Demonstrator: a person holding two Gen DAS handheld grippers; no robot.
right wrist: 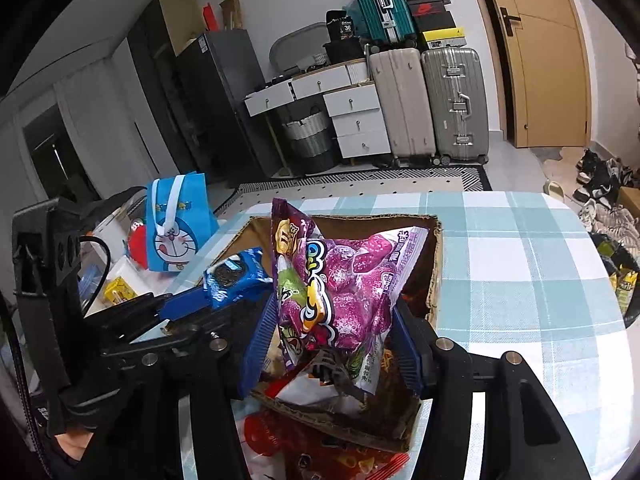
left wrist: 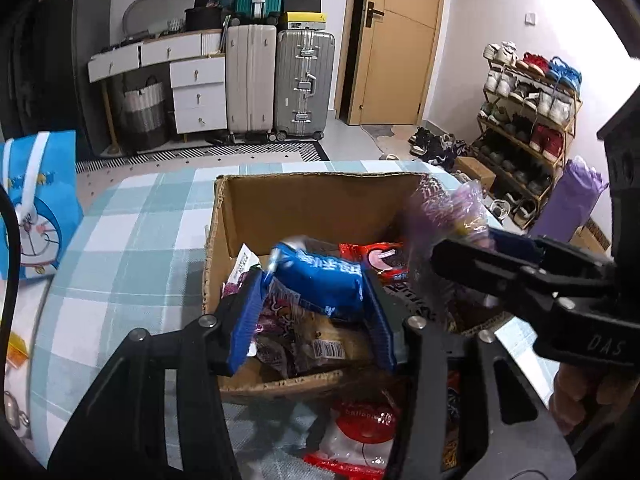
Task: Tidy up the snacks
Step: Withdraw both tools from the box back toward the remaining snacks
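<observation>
An open cardboard box (left wrist: 304, 204) stands on the checked tablecloth and holds several snack packs. My left gripper (left wrist: 312, 312) is shut on a blue Oreo pack (left wrist: 320, 276) and holds it over the box; the pack also shows in the right wrist view (right wrist: 236, 274). My right gripper (right wrist: 332, 332) is shut on a purple candy bag (right wrist: 344, 288), held above the box's near part. In the left wrist view this bag (left wrist: 444, 216) is blurred at the box's right side. The box (right wrist: 436, 264) lies under both grippers.
A red and white snack bag (left wrist: 360, 432) lies on the table in front of the box. A blue Doraemon bag (right wrist: 176, 224) stands left of the box beside a yellow carton (right wrist: 118, 290). Suitcases, a drawer unit and a shoe rack (left wrist: 528, 128) stand behind.
</observation>
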